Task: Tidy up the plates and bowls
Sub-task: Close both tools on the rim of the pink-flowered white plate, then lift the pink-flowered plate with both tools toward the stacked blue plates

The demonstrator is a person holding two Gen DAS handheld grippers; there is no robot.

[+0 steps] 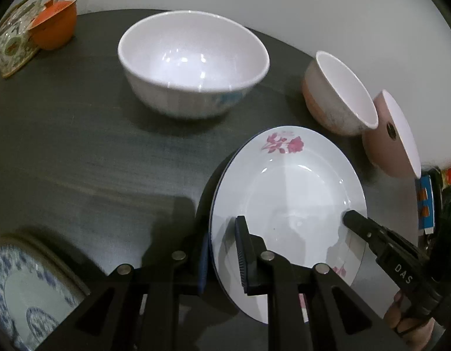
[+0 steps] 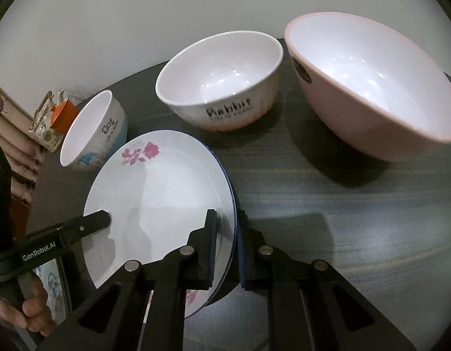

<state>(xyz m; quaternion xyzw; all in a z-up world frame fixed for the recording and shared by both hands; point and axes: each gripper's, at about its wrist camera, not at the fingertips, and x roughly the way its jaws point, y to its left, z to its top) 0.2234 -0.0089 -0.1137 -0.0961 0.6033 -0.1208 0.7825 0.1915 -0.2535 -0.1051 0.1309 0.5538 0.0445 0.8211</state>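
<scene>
While both claws grip opposite edges of the flowered plate [image 1: 286, 193], it sits tilted above the dark bench [image 1: 88, 152]. Left claw [image 1: 222, 251] is clamped on the plate's left rim; right claw [image 2: 226, 245] is clamped on its right rim. Beyond it stand a white bowl [image 1: 193, 61], a "Rabbit" bowl [image 2: 222, 82] and a large pink bowl [image 2: 368, 84]. A blue-patterned plate [image 1: 23, 286] lies near the left edge.
</scene>
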